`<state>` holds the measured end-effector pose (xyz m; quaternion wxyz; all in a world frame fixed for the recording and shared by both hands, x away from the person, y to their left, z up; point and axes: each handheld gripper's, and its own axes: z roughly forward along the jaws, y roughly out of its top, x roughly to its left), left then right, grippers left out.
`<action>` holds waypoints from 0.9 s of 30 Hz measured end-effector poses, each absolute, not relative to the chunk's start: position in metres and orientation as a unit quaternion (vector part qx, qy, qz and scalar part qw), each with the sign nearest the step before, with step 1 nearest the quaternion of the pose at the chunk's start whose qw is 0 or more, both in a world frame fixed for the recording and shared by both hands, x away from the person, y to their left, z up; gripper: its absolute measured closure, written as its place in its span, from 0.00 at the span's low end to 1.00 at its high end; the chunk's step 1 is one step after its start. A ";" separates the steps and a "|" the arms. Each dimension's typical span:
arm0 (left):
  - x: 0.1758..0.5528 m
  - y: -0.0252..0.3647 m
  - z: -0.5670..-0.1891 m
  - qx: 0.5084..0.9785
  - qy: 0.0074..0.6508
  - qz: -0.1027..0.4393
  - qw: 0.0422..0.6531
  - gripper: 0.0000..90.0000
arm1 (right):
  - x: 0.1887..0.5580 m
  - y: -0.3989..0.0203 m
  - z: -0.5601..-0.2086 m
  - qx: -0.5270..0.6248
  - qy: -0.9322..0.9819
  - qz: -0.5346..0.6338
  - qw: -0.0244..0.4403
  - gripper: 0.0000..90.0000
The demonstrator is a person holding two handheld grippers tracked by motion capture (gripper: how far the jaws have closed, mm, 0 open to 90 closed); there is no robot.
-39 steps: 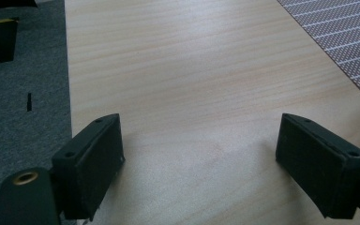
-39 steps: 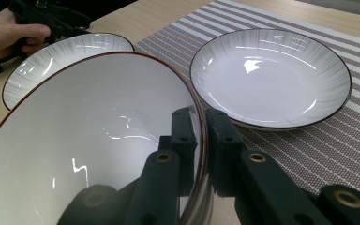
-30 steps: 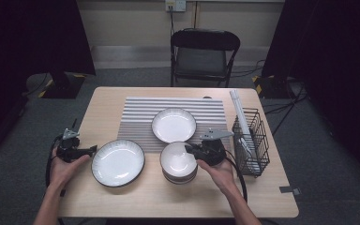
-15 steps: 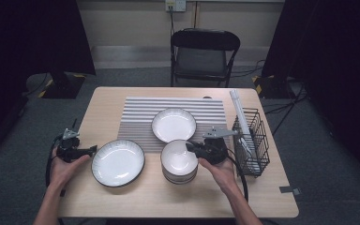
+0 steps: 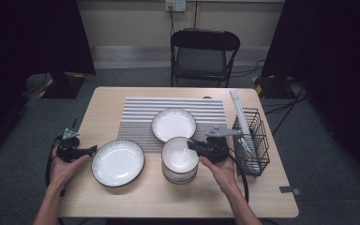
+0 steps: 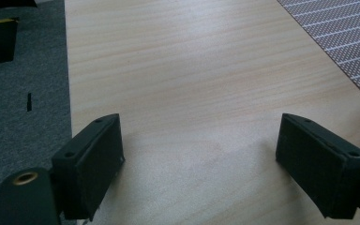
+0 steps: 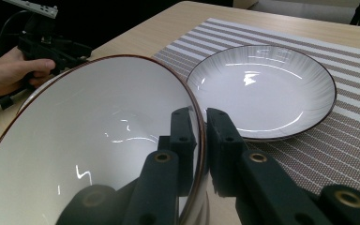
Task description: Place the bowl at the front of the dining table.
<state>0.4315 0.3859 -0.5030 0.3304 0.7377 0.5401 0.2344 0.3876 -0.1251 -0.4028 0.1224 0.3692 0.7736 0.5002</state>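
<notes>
Right gripper view: bowl (image 7: 89,154) rim between right gripper (image 7: 200,136) pads.

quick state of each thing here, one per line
bowl: top of a stack, empty, rim pinched by right tongs
right tongs: shut on bowl
left tongs: open, holding nothing
near plate: empty, on bare table
far plate: empty, on mat
rack: upright on the table's right side

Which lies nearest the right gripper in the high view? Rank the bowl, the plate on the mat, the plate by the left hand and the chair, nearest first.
From the right gripper:
1. Bowl, rim clamped between its jaws.
2. Plate on the mat, just behind.
3. Plate by the left hand, across the table.
4. Chair, beyond the far edge.
</notes>
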 end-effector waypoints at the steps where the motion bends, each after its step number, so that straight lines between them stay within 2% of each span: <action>1: 0.432 0.386 -0.503 0.738 0.540 0.234 0.330 0.16 | 0.388 -0.125 -0.403 0.368 0.774 0.501 0.121 0.92; 27: 0.432 0.386 -0.503 0.738 0.540 0.234 0.330 0.16 | 0.394 -0.123 -0.382 0.395 0.742 0.525 0.134 0.91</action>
